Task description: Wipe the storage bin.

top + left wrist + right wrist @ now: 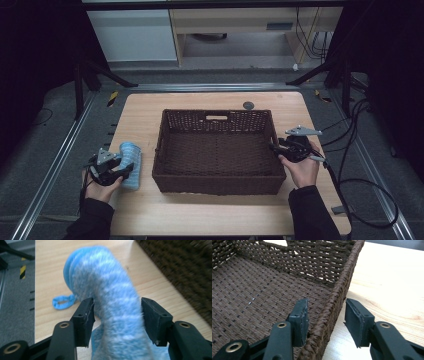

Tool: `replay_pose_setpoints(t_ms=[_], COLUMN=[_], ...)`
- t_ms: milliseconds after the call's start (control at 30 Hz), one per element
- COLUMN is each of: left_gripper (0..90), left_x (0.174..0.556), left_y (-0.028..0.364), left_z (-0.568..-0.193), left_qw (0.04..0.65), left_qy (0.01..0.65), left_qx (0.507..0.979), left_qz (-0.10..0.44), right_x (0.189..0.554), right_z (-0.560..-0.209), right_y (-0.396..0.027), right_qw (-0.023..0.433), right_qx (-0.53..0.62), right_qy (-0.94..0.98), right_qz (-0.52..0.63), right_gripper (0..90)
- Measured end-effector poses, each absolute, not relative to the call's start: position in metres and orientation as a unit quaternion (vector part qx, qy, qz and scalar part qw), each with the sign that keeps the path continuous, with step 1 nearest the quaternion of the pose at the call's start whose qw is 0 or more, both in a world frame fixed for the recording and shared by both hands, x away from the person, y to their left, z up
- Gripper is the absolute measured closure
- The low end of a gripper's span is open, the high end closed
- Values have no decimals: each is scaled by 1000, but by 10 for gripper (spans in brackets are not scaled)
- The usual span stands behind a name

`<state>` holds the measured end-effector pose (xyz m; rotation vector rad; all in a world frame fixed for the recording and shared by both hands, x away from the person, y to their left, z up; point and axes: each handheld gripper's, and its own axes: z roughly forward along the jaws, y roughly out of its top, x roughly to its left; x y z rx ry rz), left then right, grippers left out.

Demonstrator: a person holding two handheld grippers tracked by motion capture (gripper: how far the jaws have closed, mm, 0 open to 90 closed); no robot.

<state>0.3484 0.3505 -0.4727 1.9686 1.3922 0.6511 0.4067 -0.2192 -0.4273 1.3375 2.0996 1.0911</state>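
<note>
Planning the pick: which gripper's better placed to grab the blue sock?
Left. The left gripper already straddles the blue sock, jaws open. The right gripper straddles the basket wall, across from the sock.

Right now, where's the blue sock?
In the high view the blue sock lies on the table at the left, just outside the basket, between the open jaws of the left gripper.

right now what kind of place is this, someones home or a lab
Most likely a lab or recording workspace, not a home. The wooden table stands between metal floor rails, loose cables trail across grey carpet, and black curtains hang at both sides. The woven basket and blue sock look like props.
</note>
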Motion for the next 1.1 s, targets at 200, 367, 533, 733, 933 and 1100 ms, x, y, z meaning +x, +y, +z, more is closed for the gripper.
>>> replay_pose_setpoints(t_ms=[200,367,533,733,933,1100], left_gripper=[588,648,648,646,647,647], left_x=[352,354,357,372,396,415], left_y=[351,348,344,342,339,332], left_z=[-480,-474,-460,-445,-433,-431], left_qw=[319,321,340,365,372,377], left_qy=[536,533,523,516,513,513], left_qx=[746,748,744,736,734,733], left_qz=[234,232,240,241,244,239], right_x=[408,408,409,408,407,407], right_z=[-429,-430,-430,-431,-430,-429], right_y=[-219,-219,-218,-217,-216,-214], right_qw=[208,201,185,185,191,195], right_qx=[483,482,477,483,484,482], right_qy=[757,759,763,760,757,761], right_qz=[389,388,394,394,394,389], right_gripper=[545,556,614,656,678,688])
